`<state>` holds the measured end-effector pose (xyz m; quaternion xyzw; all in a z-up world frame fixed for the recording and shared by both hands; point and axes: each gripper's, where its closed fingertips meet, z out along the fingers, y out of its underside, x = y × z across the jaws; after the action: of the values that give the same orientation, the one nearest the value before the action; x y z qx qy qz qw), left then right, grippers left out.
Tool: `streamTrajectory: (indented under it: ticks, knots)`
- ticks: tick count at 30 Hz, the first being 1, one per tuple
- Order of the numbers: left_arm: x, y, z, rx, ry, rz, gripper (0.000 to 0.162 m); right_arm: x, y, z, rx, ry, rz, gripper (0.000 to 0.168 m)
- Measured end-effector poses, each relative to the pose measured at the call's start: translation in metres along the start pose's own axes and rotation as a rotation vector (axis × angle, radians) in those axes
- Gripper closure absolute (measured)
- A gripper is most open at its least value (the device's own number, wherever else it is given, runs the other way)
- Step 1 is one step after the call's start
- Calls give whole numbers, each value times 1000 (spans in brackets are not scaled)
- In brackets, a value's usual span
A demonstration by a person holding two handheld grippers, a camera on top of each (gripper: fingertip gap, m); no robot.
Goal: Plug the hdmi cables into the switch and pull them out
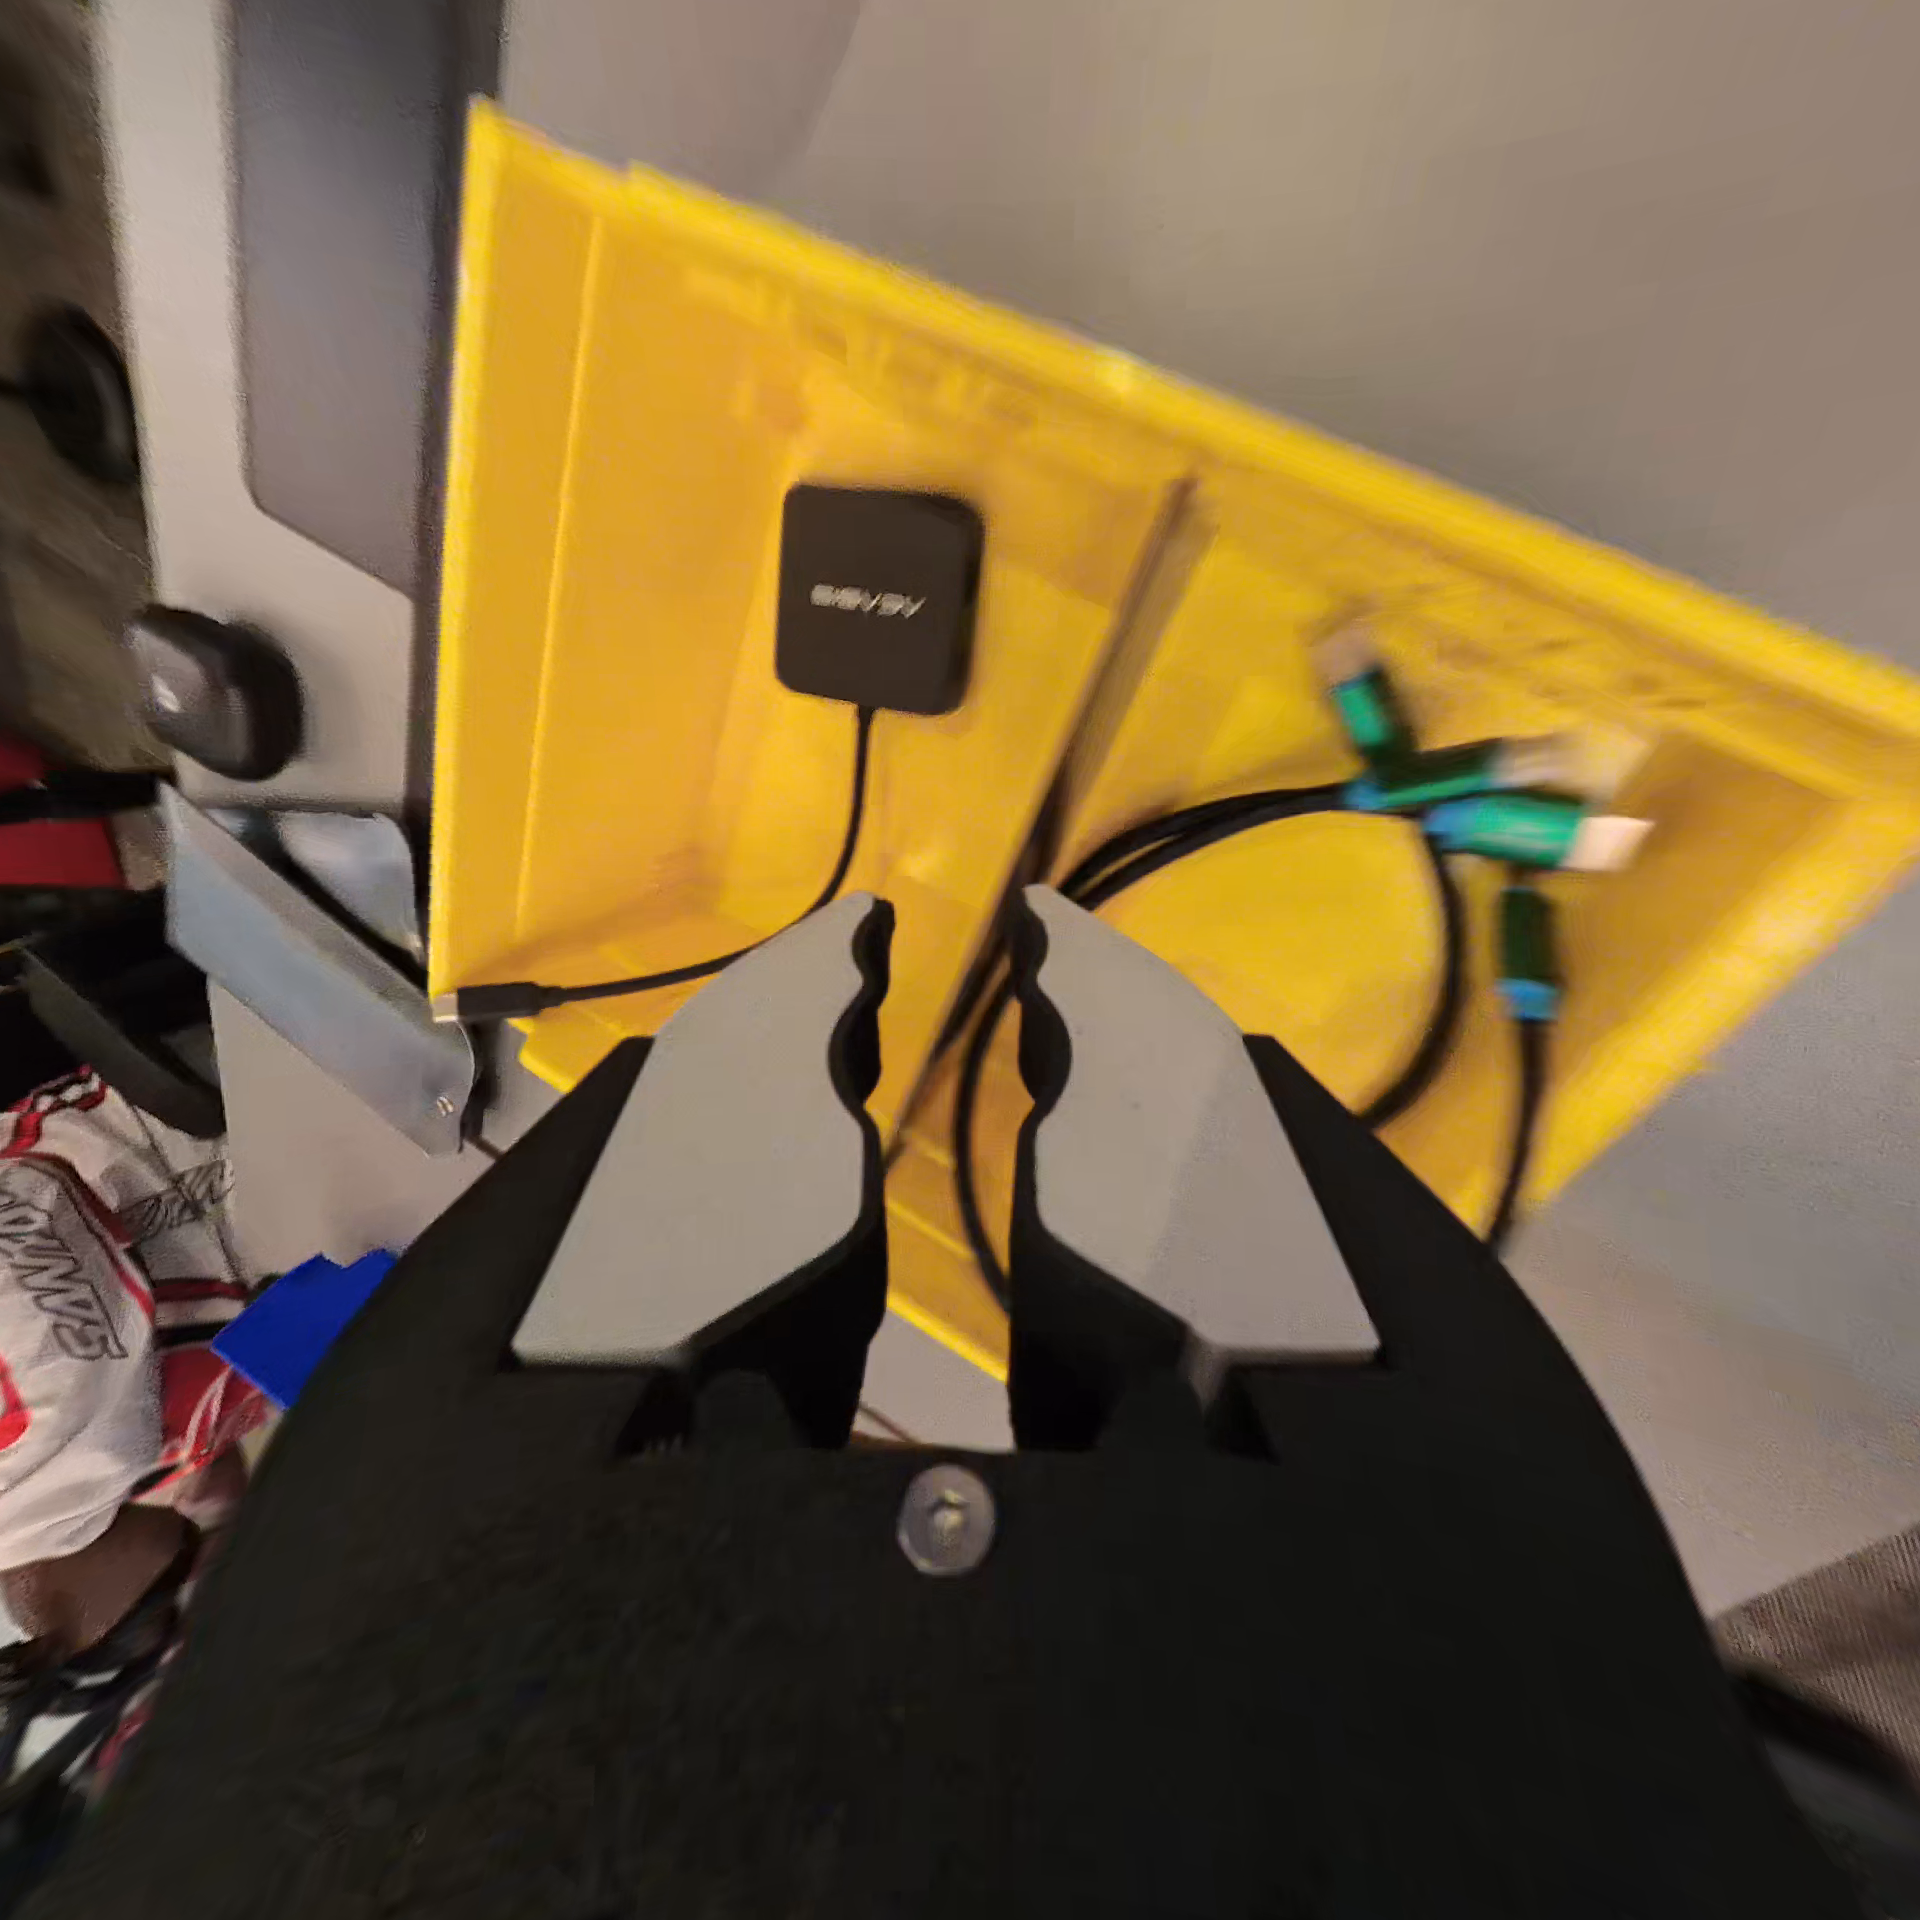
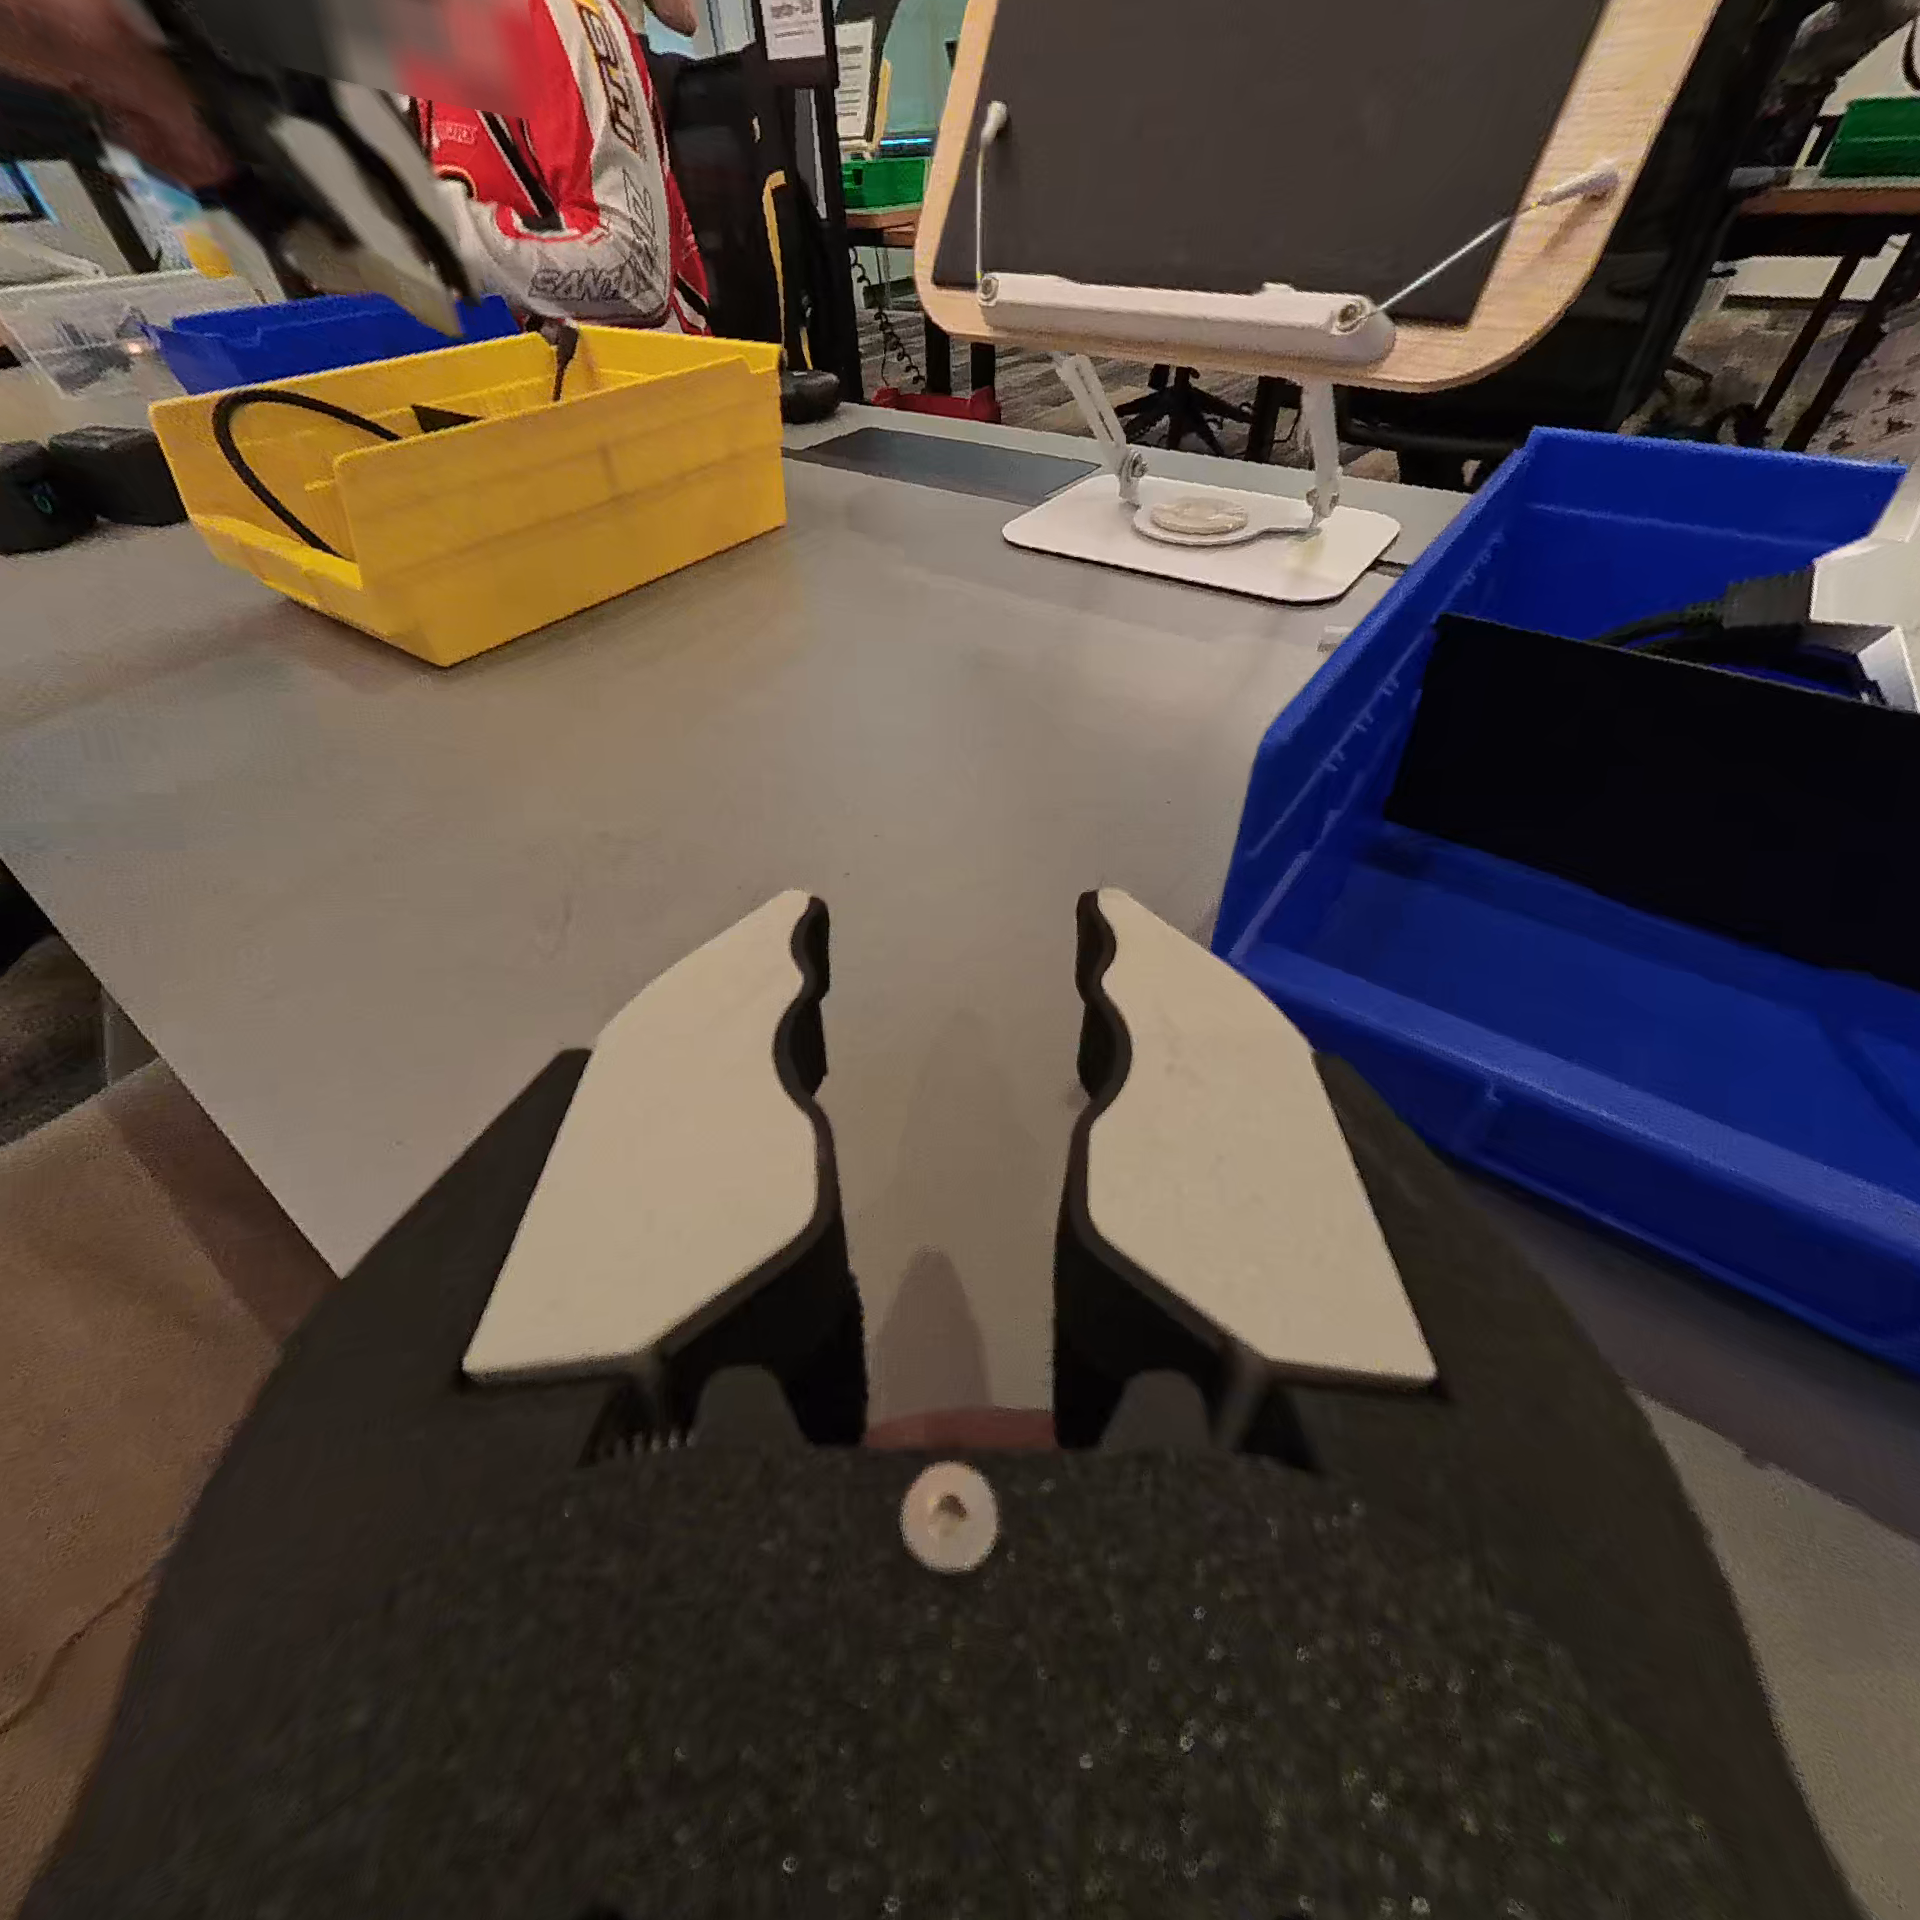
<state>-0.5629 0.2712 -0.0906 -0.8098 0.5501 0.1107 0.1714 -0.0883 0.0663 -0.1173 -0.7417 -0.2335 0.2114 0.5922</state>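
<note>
In the left wrist view I look down into a yellow bin (image 1: pixel 644 520). A black square switch (image 1: pixel 878 603) lies in its left compartment, and its thin black lead ends in a small plug (image 1: pixel 499 1003) at the bin's edge. Several HDMI cables with green and blue plugs (image 1: pixel 1496 810) lie loose in the right compartment, none in the switch. My left gripper (image 1: pixel 954 914) hovers above the divider, slightly open and empty. My right gripper (image 2: pixel 951 914) is open and empty above the grey table (image 2: pixel 623 779), far from the yellow bin (image 2: pixel 468 520).
A large blue bin (image 2: pixel 1507 1091) with a black panel stands right of my right gripper. A dark board on a white stand (image 2: pixel 1205 530) is at the back. A second blue bin (image 2: pixel 312 332) sits behind the yellow one. A person in a red and white shirt (image 2: pixel 592 156) stands behind. My left gripper is the nearer one to the black square switch (image 1: pixel 878 603): about 12 cm, against 55 cm.
</note>
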Motion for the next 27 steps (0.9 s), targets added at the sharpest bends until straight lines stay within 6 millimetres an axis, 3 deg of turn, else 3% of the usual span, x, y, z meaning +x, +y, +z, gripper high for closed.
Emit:
streamTrajectory:
  ticks: [2,4,7,9,10,12,16,21,24,27]
  knots:
    - [-20,5,37,-97,72,-9,136,-2,-1,0,2,-4,-22,124]
    - [-25,8,70,-171,164,-30,132,-3,-1,1,7,-16,-30,124]
    - [-30,28,109,-318,197,1,126,-3,-2,2,13,-32,-15,124]
    - [-33,42,125,-403,178,26,133,-2,-1,3,13,-40,-8,124]
    - [-31,47,128,-427,196,42,157,-1,1,3,8,-41,-7,124]
    - [-32,44,127,-397,162,58,158,0,3,5,-1,-41,-3,124]
    - [-33,30,84,-246,93,55,158,-5,3,8,-1,-62,5,125]
    - [-22,6,-1,24,-11,3,158,-16,2,11,-3,-81,-50,125]
    - [7,-16,-53,234,31,-59,159,-27,1,15,-7,-106,-76,125]
    - [53,-42,-93,434,137,-54,158,-46,2,23,-11,-183,-99,125]
